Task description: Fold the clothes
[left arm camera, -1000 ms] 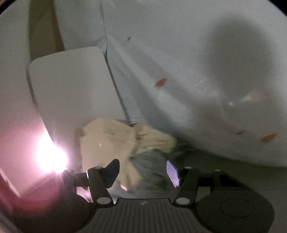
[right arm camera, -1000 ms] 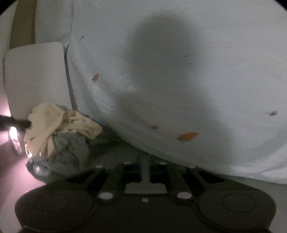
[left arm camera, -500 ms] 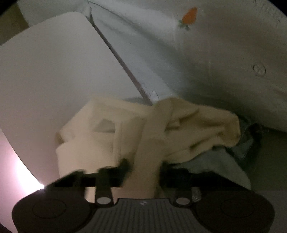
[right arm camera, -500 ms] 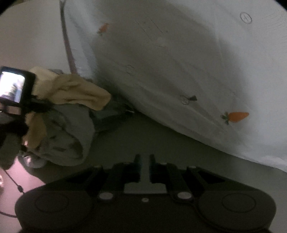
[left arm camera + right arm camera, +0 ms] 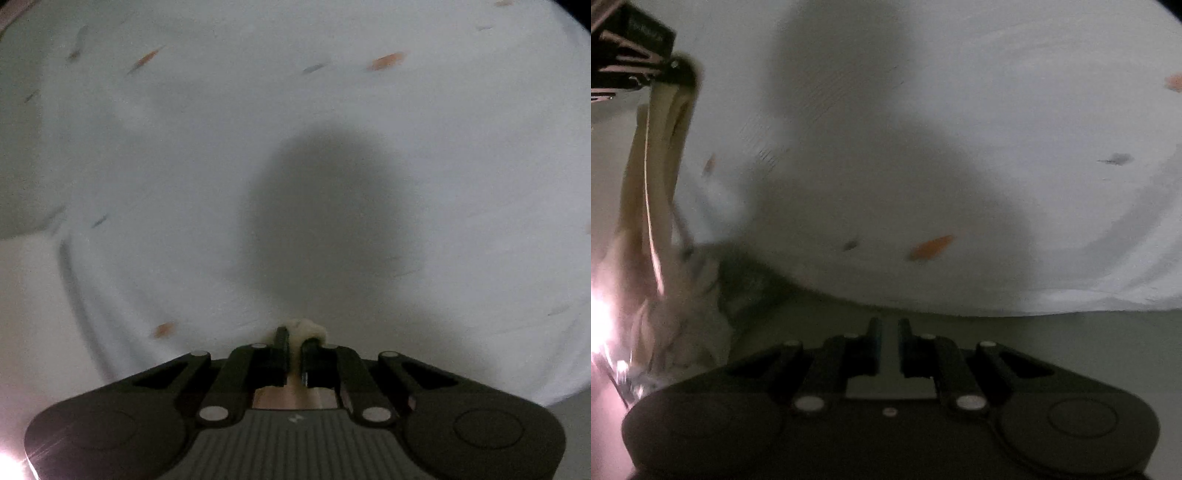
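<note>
Below left tool (image 5: 677, 70), cream garment (image 5: 661, 155) vertical

The garment (image 5: 653, 177) hangs at the left, before the sheet (image 5: 960, 110), above the pile (image 5: 676, 332) (left edge of the surface (image 5: 1071, 343)).

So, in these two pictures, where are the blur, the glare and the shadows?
Left wrist view: a round dark shadow on the white sheet, its prints smeared by motion blur, and glare in the bottom left corner. Right wrist view: pink glare at the left edge, and the hanging cream garment and the sheet's prints are blurred.
</note>
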A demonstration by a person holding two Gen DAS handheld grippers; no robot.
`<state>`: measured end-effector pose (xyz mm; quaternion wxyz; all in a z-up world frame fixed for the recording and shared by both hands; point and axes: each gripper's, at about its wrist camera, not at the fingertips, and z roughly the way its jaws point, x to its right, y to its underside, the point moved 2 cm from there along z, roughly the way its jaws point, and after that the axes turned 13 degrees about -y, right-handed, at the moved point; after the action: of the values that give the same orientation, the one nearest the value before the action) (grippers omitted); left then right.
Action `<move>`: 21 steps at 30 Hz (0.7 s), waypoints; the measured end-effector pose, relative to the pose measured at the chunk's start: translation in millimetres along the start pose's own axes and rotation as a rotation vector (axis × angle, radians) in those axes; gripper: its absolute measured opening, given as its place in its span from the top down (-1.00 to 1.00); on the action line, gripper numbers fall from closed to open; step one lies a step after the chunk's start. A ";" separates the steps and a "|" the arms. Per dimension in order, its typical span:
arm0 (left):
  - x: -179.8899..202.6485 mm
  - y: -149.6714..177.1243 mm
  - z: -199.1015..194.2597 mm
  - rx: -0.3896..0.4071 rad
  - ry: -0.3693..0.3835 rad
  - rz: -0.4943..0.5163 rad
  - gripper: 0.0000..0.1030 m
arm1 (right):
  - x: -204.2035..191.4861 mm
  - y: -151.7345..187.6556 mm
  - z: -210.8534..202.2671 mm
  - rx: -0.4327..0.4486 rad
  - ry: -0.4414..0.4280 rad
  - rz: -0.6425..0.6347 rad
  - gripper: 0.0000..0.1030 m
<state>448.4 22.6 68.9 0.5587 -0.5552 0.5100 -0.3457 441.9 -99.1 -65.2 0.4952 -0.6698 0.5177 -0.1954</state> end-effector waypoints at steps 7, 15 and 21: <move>171.2 -35.1 -115.2 -0.023 0.470 -0.101 0.88 | 127.3 43.7 -153.6 0.035 0.227 0.091 0.81; 233.9 -127.5 -176.5 0.092 0.590 -0.406 0.87 | 222.6 95.4 -310.1 0.077 0.492 0.221 0.80; 146.7 -129.4 -173.4 0.098 0.456 -0.591 0.86 | 249.4 97.4 -335.1 0.126 0.563 0.281 0.74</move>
<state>341.6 -182.2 191.2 0.3330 -0.5597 0.4220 -0.6307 230.3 -472.3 -66.9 0.3951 -0.4794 0.7088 -0.3342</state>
